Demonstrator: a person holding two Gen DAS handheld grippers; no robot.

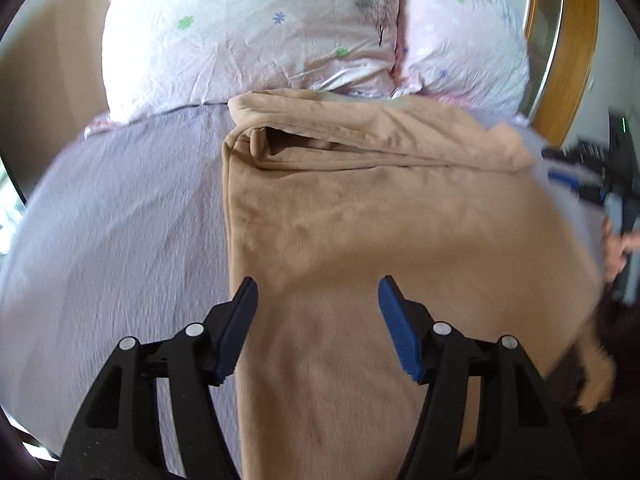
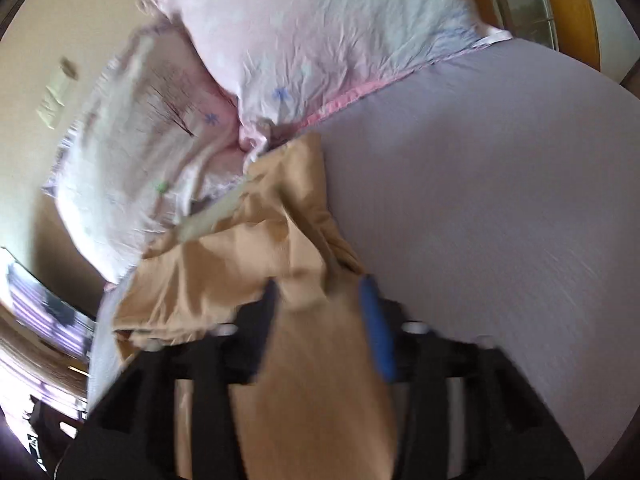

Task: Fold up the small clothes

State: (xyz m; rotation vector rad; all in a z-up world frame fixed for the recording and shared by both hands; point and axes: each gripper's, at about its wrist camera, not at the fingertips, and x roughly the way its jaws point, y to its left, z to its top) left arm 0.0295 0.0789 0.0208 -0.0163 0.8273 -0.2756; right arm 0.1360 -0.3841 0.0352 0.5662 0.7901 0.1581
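Note:
A tan garment point(image 1: 360, 216) lies on the lilac bed sheet point(image 1: 120, 220), its far end folded back on itself near the pillows. My left gripper point(image 1: 318, 292) is open, its fingers spread just above the near part of the cloth, holding nothing. In the right wrist view the same tan garment point(image 2: 248, 264) is bunched and blurred, and a strip of it runs between the fingers of my right gripper point(image 2: 320, 292). The fingers stand apart around the cloth; blur hides whether they pinch it. The right gripper also shows at the left wrist view's right edge point(image 1: 616, 200).
Two pale pink flowered pillows point(image 1: 248, 36) lie at the head of the bed, touching the garment's far edge. A wooden door frame point(image 1: 576, 60) stands at the right. Open lilac sheet point(image 2: 500, 200) lies right of the garment. A beige wall point(image 2: 80, 20) is behind the pillows.

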